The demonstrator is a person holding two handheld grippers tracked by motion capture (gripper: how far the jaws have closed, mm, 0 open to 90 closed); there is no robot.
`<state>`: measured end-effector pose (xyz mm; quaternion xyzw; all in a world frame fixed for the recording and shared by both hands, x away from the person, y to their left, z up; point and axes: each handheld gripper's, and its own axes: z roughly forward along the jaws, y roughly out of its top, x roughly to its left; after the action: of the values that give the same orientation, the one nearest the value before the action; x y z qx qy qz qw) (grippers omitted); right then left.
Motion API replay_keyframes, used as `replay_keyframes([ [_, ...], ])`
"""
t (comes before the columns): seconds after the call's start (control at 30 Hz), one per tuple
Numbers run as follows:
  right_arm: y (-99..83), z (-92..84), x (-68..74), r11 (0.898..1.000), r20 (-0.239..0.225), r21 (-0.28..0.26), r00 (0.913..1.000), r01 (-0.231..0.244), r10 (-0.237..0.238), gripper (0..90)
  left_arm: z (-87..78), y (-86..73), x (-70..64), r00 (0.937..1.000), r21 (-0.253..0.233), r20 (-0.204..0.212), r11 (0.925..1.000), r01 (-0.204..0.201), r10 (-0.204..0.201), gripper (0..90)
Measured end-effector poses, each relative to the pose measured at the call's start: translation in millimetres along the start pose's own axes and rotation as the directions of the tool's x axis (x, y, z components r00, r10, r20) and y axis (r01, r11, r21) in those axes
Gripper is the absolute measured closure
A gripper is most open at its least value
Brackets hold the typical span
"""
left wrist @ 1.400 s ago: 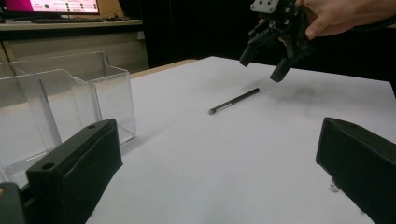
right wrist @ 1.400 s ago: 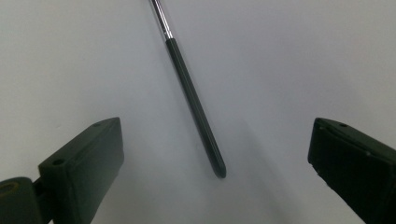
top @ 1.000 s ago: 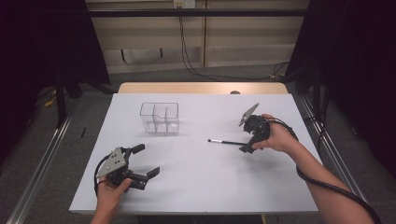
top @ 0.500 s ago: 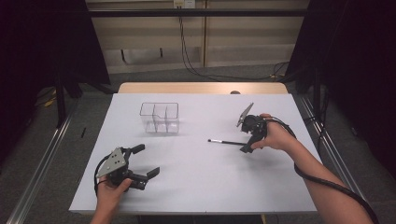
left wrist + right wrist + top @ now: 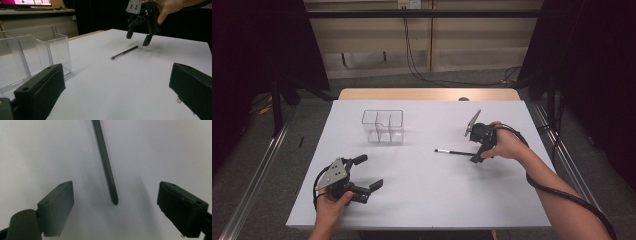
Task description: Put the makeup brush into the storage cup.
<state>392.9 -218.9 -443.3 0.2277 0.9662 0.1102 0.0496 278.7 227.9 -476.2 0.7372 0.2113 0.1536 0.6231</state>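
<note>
R gripper (image 5: 478, 150) hangs just above thin dark pen-like stick (image 5: 453, 152) lying flat on white tabletop (image 5: 422, 200). Jaws have just been closing, yet stand wide apart w/ stick's near end between them; pads not touching it. L gripper (image 5: 368, 172) at table's near-left, jaws spread, nothing between. Clear plastic compartment box (image 5: 383, 127) stands upright at back-left, well apart from stick.
</note>
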Motion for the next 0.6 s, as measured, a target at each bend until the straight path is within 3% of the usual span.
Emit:
replay_keyframes([
  [0.6,6.4,4.3,0.5,0.998,-0.032,0.026,0.9983,0.050,-0.050,32.1,0.0,-0.4,0.0,1.0000,0.000,0.004,1.0000,0.000,0.000,0.0],
])
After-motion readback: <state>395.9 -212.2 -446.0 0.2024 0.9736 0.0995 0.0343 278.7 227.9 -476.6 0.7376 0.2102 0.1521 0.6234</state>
